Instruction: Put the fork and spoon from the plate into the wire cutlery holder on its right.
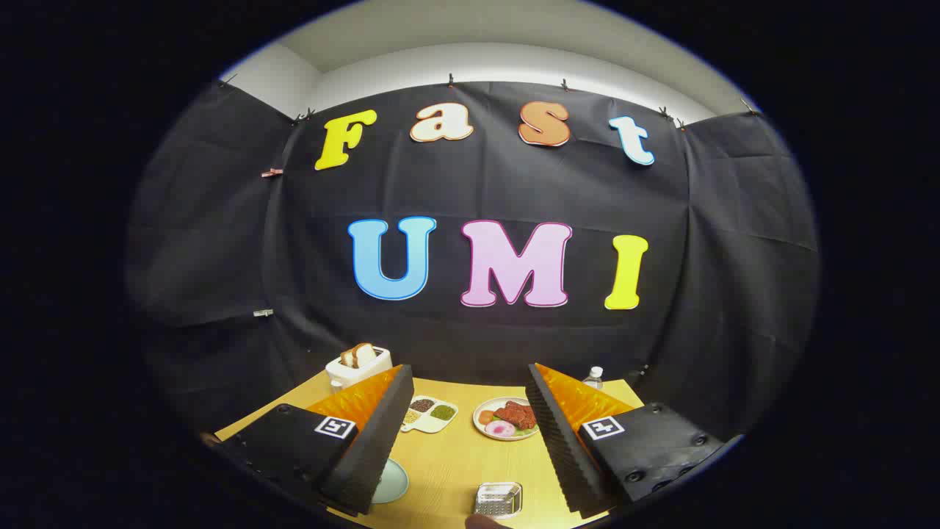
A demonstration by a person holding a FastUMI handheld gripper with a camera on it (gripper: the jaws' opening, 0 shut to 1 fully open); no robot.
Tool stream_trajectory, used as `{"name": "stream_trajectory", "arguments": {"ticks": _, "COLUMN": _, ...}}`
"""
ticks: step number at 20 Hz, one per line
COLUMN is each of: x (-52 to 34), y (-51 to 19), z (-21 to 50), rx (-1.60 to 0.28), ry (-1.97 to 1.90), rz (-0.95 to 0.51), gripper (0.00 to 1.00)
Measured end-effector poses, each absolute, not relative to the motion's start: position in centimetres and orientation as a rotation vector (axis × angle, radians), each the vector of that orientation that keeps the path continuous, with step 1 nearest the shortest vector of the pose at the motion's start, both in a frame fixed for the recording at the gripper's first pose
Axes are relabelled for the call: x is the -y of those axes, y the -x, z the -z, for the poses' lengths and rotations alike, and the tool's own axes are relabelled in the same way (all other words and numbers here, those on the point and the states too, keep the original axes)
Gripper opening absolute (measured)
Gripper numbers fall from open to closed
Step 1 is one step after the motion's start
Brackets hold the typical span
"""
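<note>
My gripper (pixel 468 371) is held high above the yellow table (pixel 455 455), open wide with nothing between its fingers. Low between the fingers, close to me, stands the wire cutlery holder (pixel 498 499), a small shiny mesh basket. To its left lies a pale green plate (pixel 394 481), mostly hidden behind the left finger (pixel 367 433); what lies on it is covered. The right finger (pixel 565 433) hangs to the right of the holder.
Farther back on the table are a divided tray of seasonings (pixel 428 414), a plate of meat and vegetables (pixel 507 419), a white toaster with bread (pixel 358 364) at the back left and a water bottle (pixel 593 378) at the back right.
</note>
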State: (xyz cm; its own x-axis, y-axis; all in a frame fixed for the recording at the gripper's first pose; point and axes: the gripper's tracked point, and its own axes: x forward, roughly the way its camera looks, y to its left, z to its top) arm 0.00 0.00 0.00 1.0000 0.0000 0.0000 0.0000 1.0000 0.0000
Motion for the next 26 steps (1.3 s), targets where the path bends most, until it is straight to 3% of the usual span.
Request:
{"name": "stream_trajectory", "arguments": {"ticks": 14, "x": -2.9, "y": -0.9, "z": 2.0, "rx": 0.002, "ry": 0.041, "rz": 0.077, "gripper": 0.96}}
{"name": "stream_trajectory", "arguments": {"ticks": 26, "x": -8.3, "y": -2.5, "z": 10.3, "rx": -0.151, "ry": 0.04, "rz": -0.018, "gripper": 0.97}}
